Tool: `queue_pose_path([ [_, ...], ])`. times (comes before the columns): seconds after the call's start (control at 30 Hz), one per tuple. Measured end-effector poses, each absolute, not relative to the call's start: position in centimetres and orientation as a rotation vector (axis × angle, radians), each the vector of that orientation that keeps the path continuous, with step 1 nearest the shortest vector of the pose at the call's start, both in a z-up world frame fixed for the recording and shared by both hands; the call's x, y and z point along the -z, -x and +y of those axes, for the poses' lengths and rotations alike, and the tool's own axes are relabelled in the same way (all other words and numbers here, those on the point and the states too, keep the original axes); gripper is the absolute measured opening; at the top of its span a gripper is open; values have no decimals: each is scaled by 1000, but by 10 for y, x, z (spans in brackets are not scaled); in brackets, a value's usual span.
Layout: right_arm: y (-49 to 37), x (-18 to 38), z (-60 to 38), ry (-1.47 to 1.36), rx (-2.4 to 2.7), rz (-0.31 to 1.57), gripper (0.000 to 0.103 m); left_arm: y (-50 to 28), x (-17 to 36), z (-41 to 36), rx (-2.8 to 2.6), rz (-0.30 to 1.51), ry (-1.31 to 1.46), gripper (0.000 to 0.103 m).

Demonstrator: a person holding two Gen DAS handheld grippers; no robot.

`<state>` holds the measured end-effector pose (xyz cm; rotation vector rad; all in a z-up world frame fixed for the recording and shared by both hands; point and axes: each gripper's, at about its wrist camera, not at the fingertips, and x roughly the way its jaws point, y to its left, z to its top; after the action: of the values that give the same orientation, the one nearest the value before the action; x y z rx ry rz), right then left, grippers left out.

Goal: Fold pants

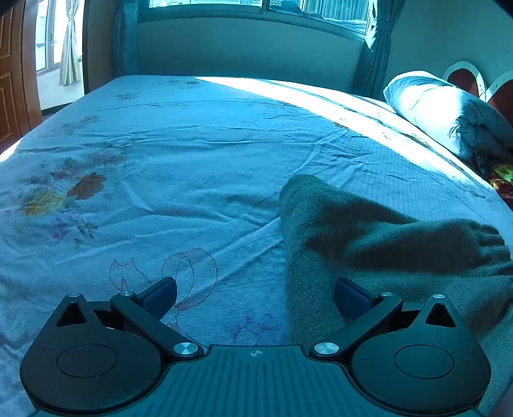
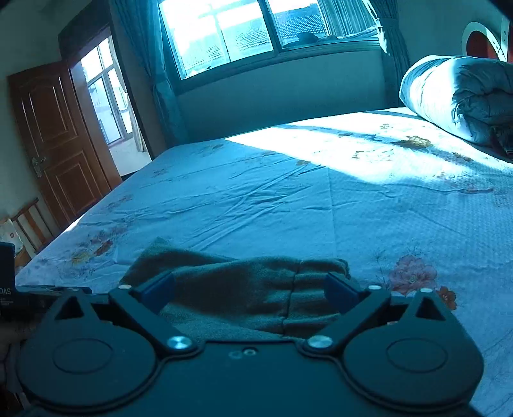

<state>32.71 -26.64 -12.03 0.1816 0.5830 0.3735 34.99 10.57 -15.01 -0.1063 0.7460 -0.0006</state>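
- the left gripper [image 1: 256, 296] is seen nearest, its jaws spread wide and gripping nothing; its right-hand finger [image 1: 351, 296] is set over the pants' left edge, though contact cannot be told.
- the right gripper [image 2: 250, 288] is held with jaws likewise wide apart, empty, just above the pants.
- the grey-green pants [image 1: 368, 243] are laid bunched and creased on the near part of the bed [image 1: 198, 154], one rounded fold raised toward the window [image 2: 231, 29].
- beyond the pants, at the bed's far right, a rolled quilt [image 2: 449, 96] is seen.
- far left of the pants, a brown door [image 2: 54, 134] is shown open.
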Motion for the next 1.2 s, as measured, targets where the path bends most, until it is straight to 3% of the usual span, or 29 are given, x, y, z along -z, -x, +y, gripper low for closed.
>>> queue_pose_path([
  [0.53, -315, 175, -367, -724, -270, 738, 93, -300, 173, 148, 196, 783, 442, 103],
  [0.67, -310, 172, -363, -715, -307, 691, 90, -301, 174, 145, 191, 791, 412, 103],
  [0.87, -327, 200, -364, -785, -328, 840, 88, -315, 176, 142, 234, 806, 437, 103],
  [0.97, -328, 211, -365, -827, -364, 828, 87, -327, 181, 143, 277, 809, 488, 103],
  [1.03, -330, 208, -366, -833, -339, 817, 73, -333, 184, 144, 286, 808, 528, 103],
  [1.2, -327, 194, -370, -842, -353, 733, 64, -337, 192, 146, 284, 789, 561, 103],
])
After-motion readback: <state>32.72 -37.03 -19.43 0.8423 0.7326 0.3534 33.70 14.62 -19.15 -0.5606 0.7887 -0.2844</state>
